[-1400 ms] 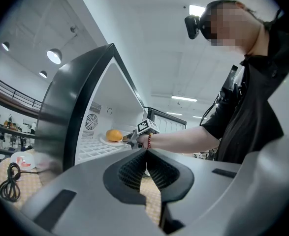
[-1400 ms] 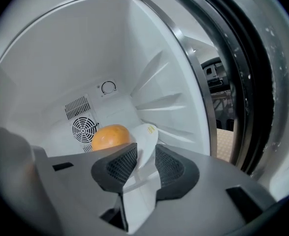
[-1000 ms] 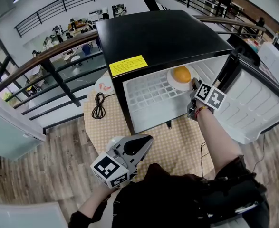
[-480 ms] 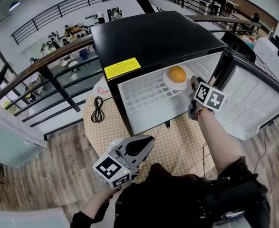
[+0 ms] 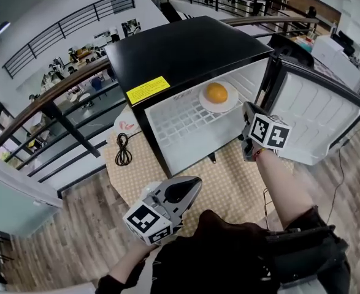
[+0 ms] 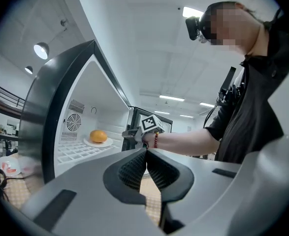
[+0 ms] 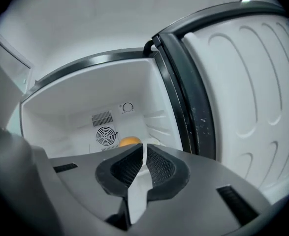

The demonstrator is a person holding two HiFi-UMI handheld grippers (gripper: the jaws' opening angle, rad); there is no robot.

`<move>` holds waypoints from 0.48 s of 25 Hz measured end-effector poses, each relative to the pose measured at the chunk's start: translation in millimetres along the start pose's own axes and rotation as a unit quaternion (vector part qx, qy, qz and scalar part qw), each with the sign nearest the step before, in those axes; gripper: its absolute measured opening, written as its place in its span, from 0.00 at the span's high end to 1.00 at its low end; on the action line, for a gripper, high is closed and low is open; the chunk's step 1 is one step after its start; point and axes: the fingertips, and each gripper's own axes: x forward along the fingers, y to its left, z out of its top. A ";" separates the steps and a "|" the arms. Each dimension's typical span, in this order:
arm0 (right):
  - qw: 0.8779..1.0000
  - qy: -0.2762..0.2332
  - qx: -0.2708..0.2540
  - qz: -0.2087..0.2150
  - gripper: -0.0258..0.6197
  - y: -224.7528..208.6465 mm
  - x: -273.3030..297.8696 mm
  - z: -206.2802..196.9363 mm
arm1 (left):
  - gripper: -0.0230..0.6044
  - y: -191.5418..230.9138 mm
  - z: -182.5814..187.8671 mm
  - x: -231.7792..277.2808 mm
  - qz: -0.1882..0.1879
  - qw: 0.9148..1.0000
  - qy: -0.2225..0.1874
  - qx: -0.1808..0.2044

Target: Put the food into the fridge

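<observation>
Right tool (image 7: 144, 151) just clenched, empty — fridge's rear fan (image 7: 106, 135) in gripper views only.

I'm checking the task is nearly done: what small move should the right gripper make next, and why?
Probably push the white-lined fridge door shut with the right gripper. The round orange fruit already sits on its white plate inside the black fridge, the gripper's jaws have just been closing with nothing between them, and the door stands wide open.

R gripper (image 7: 144, 149) jaws just closed, empty; orange (image 7: 130, 141) in fridge (image 7: 60, 102) behind, door (image 7: 242, 92) open.
</observation>
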 end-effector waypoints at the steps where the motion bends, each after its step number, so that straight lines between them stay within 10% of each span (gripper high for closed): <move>1: 1.000 0.006 0.007 0.010 0.91 3.4 -9.5 -9.3 | 0.94 -2.6 -0.4 -0.8 -0.007 1.000 -0.001 -0.001; 8: 0.996 0.068 0.044 0.035 0.91 24.7 -95.8 -84.7 | 0.94 -25.5 -13.3 1.1 -0.073 0.997 -0.005 -0.007; 12: 0.995 0.081 -0.038 0.032 0.91 36.8 -135.2 -103.6 | 0.94 -38.5 -32.0 2.5 -0.091 0.996 0.005 -0.014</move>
